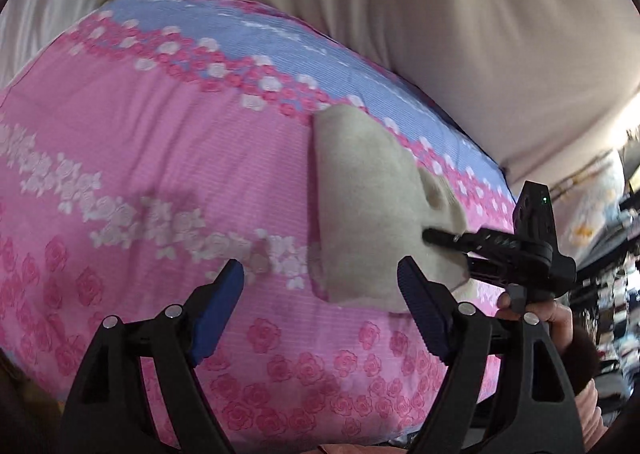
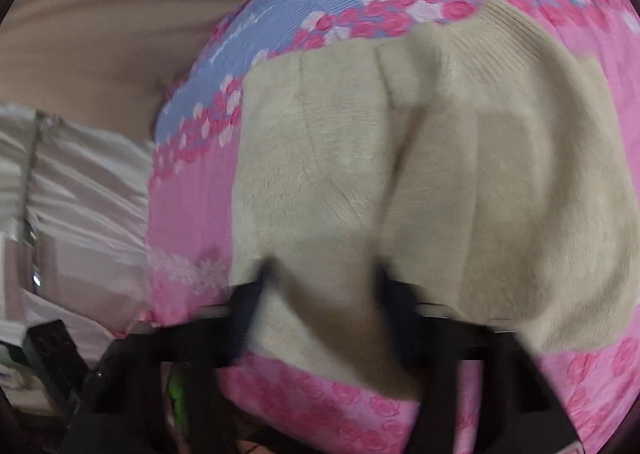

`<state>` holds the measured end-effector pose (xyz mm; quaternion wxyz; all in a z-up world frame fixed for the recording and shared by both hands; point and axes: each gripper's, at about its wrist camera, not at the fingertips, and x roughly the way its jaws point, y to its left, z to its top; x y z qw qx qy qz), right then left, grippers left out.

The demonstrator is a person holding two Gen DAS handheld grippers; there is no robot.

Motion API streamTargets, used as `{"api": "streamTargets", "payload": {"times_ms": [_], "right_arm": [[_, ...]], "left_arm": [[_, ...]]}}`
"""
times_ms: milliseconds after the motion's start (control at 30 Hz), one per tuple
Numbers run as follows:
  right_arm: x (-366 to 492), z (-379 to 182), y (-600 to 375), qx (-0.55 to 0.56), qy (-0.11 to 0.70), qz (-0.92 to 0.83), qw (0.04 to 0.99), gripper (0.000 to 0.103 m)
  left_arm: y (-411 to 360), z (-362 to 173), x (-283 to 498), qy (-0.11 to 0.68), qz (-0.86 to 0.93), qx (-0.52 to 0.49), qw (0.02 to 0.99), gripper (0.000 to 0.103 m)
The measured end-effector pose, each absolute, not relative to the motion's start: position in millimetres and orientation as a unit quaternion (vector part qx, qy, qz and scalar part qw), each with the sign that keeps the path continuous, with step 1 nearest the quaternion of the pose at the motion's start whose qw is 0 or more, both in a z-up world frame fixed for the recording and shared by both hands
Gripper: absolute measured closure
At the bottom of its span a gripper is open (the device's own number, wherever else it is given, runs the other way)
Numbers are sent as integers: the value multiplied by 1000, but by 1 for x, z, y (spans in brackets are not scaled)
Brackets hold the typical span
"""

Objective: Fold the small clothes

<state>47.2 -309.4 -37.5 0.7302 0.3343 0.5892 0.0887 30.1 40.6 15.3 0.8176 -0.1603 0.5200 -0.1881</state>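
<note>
A small beige knit garment (image 1: pixel 360 213) lies on a pink and blue floral sheet (image 1: pixel 160 141). My left gripper (image 1: pixel 320 286) is open and empty, just in front of the garment's near left edge. My right gripper (image 1: pixel 436 238) shows in the left wrist view reaching in from the right onto the garment. In the right wrist view the garment (image 2: pixel 400 173) fills the middle, partly folded and bunched. My right gripper (image 2: pixel 320 286) is open with its blurred fingers spread over the garment's near edge.
Beige fabric (image 1: pixel 440 33) rises behind the sheet. White satin-like cloth (image 2: pixel 80 181) lies left of the sheet in the right wrist view. Cluttered shelves (image 1: pixel 616 254) stand at the far right. A hand (image 1: pixel 556 314) holds the right gripper.
</note>
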Motion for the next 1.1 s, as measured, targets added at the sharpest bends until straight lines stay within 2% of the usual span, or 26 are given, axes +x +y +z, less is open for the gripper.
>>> {"api": "streamTargets", "payload": {"times_ms": [233,300,433,533,700,767,800,833,867,900,1033,1100], "right_arm": [[12,74,-330,240,487,61,838,89],[-5,61,-353,237,492,27,838,88],[-32,-54,-405,270,564,-89,775,88],[-47,-65,-416,369,520,-63,768,86],[-34,-50,-417,325,512,-76,791,52],[-28,-59,-421,326,524,-75,783,45],[-27,-68,-423,333,527,-74,778,45],[-26,-74,-423,341,529,-72,774,48],[-26,-77,-424,350,530,-57,771,79],[-27,-73,-426,362,525,-49,769,85],[-41,-9,-429,338,466,-39,816,86],[-44,-2,-437,322,463,-54,824,84]], "left_arm": [[32,27,31,500,-195,-149,831,26],[27,27,30,502,-201,-142,829,26],[9,19,34,517,-219,-136,816,26],[-5,20,37,521,-227,-120,814,26],[-28,16,42,534,-246,-103,802,25],[-38,17,40,536,-259,-86,799,25],[-41,18,39,535,-266,-81,798,25],[-45,17,38,536,-272,-76,795,24],[-48,17,36,539,-275,-71,793,23],[-49,16,36,541,-276,-68,792,23],[-49,16,32,544,-275,-65,790,22],[-50,13,30,551,-277,-65,785,19]]}}
